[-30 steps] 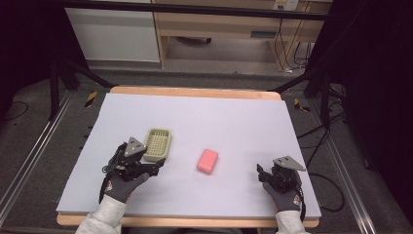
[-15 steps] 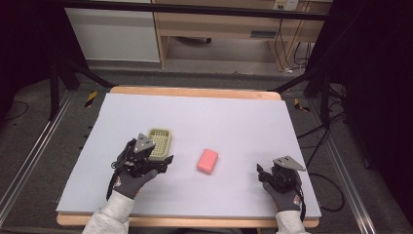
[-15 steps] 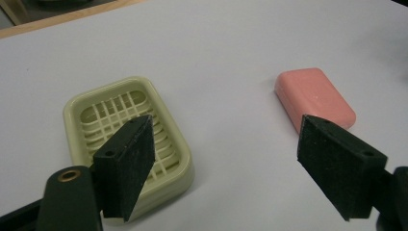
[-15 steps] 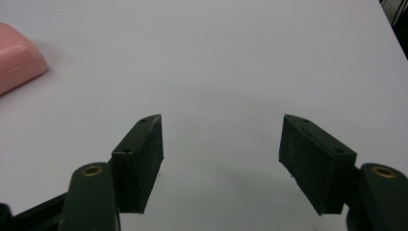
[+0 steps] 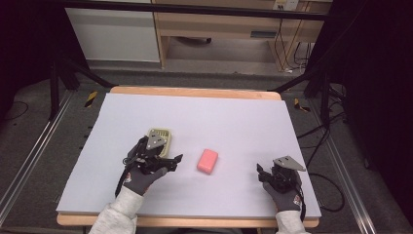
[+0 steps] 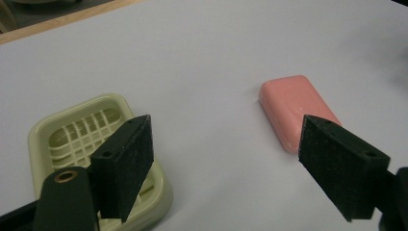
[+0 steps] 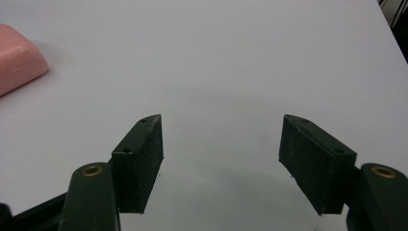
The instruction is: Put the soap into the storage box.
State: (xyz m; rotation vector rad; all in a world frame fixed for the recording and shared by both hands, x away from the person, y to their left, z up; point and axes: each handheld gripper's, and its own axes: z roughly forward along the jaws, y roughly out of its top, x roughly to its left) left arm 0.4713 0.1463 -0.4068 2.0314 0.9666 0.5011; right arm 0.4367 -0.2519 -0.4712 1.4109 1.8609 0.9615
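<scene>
A pink soap bar (image 5: 207, 161) lies flat near the middle of the white table top (image 5: 234, 122). To its left stands a pale green soap dish (image 5: 160, 136) with a slotted grid floor. My left gripper (image 5: 171, 162) hovers at the dish's near right corner and points at the soap. Its jaws have just been opening and hold nothing. In the left gripper view, bare table lies between the open jaws of my left gripper (image 6: 226, 139), with the dish (image 6: 82, 130) behind one and the soap (image 6: 296, 108) behind the other. My right gripper (image 5: 263, 173) rests open near the front right, and its own view shows my right gripper (image 7: 221, 130) open over bare table with the soap (image 7: 17, 55) far left.
The white top sits on a wood-edged table (image 5: 195, 91). Metal rails (image 5: 29, 161) run along both sides, and cables (image 5: 311, 131) hang off the right side. Wooden cabinets (image 5: 219, 29) stand beyond the far edge.
My left hand has moved right, from the dish's left side to its near right corner, closer to the soap. The soap, the dish and the right hand have stayed in place.
</scene>
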